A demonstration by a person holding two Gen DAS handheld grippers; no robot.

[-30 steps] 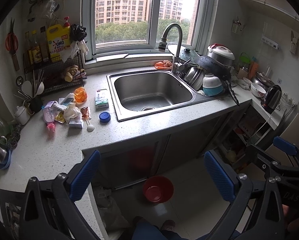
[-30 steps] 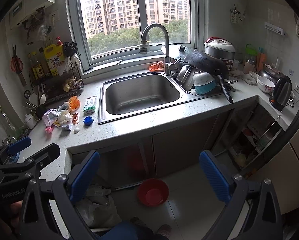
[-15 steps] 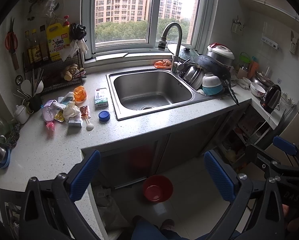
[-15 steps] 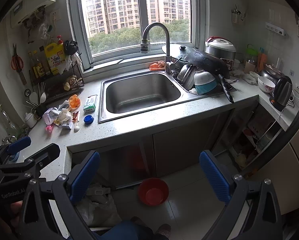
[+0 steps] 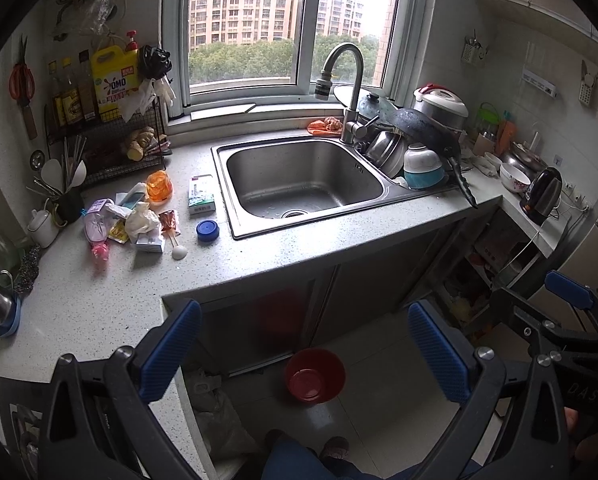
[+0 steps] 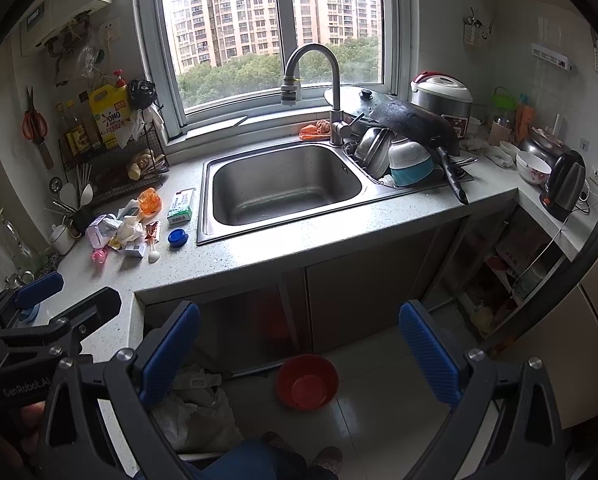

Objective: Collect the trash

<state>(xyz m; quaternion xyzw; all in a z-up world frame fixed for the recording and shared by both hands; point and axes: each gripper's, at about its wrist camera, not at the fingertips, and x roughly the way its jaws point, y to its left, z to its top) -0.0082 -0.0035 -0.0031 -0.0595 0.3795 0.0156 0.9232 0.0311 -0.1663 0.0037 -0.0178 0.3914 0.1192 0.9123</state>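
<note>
Left gripper (image 5: 305, 350) hangs wide apart and empty over the floor; a trash pile (image 5: 133, 220) sits on the table (image 5: 99, 292) left of the sink (image 5: 303, 182).

Change logged: my left gripper (image 5: 305, 350) and right gripper (image 6: 299, 350) have edged slightly nearer the sink (image 5: 303, 178); both stay wide open, empty.

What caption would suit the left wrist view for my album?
Open left gripper hangs before a kitchen counter, litter pile left of the sink.
</note>
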